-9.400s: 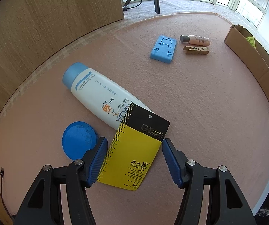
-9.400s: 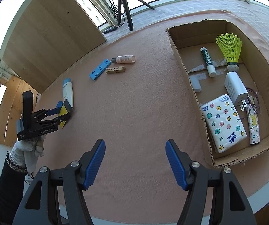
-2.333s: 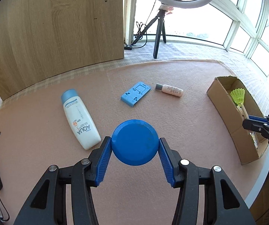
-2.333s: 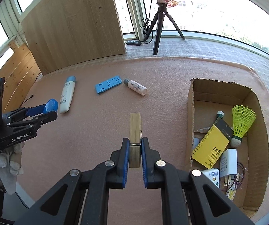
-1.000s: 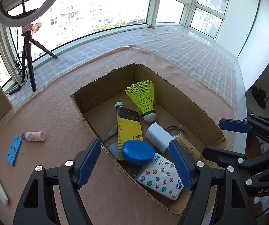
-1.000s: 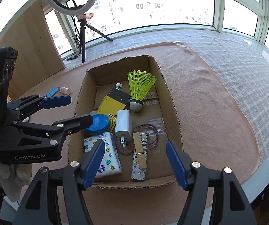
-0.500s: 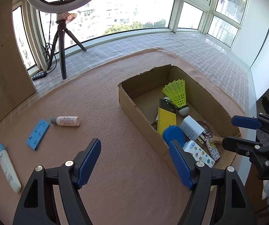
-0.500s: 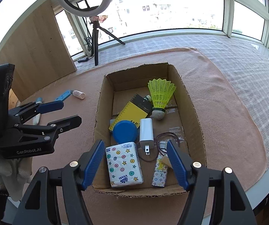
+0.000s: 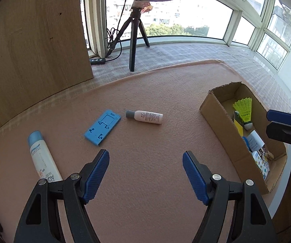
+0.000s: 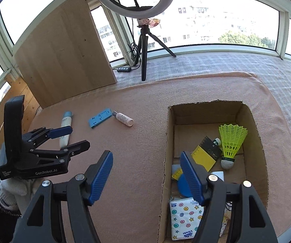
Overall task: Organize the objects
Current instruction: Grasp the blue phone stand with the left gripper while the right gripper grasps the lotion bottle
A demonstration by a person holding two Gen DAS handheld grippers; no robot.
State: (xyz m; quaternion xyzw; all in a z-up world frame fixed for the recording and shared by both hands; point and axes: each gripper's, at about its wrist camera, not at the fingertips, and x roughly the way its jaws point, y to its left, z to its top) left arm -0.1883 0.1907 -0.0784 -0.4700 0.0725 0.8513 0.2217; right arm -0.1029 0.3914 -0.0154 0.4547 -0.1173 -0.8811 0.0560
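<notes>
A sunlit bay window with a ring light on a tripod [image 9: 134,40] backs my pink felt table [image 9: 149,141]. My left gripper [image 9: 145,174] hangs spread and empty above bare felt; my right gripper [image 10: 146,175] is likewise released, holding nothing, by the cardboard box [image 10: 166,141]. Three things lie outside the box: the blue phone stand [image 9: 102,127], the small bottle [image 9: 145,117] just beside it, and the sunscreen bottle [image 9: 43,158] further left. I judge the round small bottle may roll away if one pad nudges it first. The flat stand may slip from a shallow pinch.
</notes>
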